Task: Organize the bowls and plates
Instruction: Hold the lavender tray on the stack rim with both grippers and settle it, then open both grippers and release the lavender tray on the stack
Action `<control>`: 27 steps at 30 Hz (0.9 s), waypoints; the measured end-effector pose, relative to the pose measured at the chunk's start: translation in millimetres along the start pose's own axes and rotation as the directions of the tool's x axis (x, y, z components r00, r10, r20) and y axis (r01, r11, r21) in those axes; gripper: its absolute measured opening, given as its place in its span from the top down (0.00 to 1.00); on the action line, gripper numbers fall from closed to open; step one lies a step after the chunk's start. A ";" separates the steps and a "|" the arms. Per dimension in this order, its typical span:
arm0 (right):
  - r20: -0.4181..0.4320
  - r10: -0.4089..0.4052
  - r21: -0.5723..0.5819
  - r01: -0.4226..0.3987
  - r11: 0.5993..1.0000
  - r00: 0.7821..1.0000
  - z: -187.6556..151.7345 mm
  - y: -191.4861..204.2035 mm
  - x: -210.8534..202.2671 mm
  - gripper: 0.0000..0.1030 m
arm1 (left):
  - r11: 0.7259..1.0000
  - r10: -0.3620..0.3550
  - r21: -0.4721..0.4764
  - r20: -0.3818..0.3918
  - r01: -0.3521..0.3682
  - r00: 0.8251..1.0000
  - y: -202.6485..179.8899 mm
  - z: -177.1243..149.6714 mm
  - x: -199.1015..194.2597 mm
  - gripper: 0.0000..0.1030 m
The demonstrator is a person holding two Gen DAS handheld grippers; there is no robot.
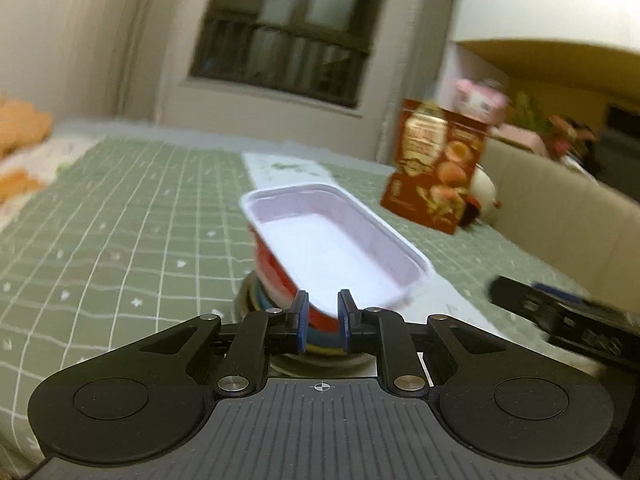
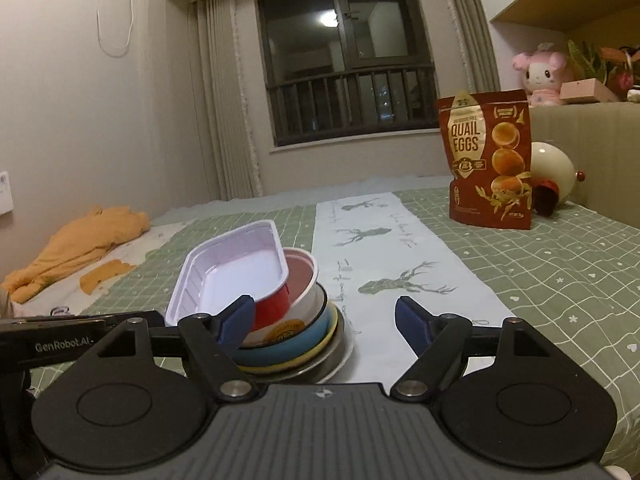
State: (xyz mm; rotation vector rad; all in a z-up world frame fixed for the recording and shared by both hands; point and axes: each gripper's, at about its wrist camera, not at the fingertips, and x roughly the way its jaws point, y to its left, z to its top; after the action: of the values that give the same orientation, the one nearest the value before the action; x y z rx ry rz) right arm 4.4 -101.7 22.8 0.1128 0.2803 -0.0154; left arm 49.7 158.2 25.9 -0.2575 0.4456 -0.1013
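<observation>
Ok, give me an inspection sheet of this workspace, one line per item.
Surface: bed with a green checked cover and a white deer-print runner.
Job's things: stack of bowls and plates on the runner; white rectangular tray tilted on top, over the red bowl.
Clutter: quail eggs bag, orange cloth, pink plush toy.
Grippers: left gripper shut on the tray's near rim; right gripper open, holding nothing.
Cables: white cord on the wall.
Surroundings: dark window, curtains.
</observation>
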 end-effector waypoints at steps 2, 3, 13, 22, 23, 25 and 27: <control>0.025 0.022 0.004 -0.022 1.000 0.999 12.4 -1.7 3.3 0.24 | 0.991 -0.001 -0.136 -0.007 0.000 1.000 20.9 18.6 8.9 0.82; 0.032 0.048 0.008 -0.048 0.999 0.998 21.3 -2.3 7.9 0.24 | 0.980 -0.001 -0.200 -0.002 0.001 1.000 31.0 26.0 13.4 0.82; -0.201 0.195 0.095 -0.179 0.979 0.960 58.4 2.8 115.1 0.66 | 0.962 -0.021 -0.271 -0.129 -0.015 0.991 50.5 55.1 97.0 0.81; -0.204 0.150 0.050 -0.143 0.989 0.967 58.2 8.2 145.8 0.71 | 0.978 -0.040 -0.209 -0.109 0.017 0.993 40.3 76.3 133.5 0.81; -0.206 0.142 0.044 -0.136 0.990 0.968 58.8 9.0 149.6 0.71 | 0.978 -0.036 -0.209 -0.111 0.012 0.993 41.4 77.9 136.4 0.81; -0.213 0.124 0.036 -0.119 0.992 0.969 59.8 10.3 157.7 0.71 | 0.979 -0.038 -0.204 -0.131 0.011 0.991 43.3 83.2 143.2 0.81; -0.218 0.116 0.038 -0.110 0.993 0.969 62.4 9.9 165.8 0.71 | 0.978 -0.069 -0.208 -0.157 0.036 0.985 42.8 89.5 148.9 0.80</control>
State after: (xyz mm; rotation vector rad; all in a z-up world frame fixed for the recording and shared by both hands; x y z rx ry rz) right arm 181.3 -98.8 37.5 0.1560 0.4945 0.1075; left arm 224.4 196.7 31.0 -0.4657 0.6139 -0.1292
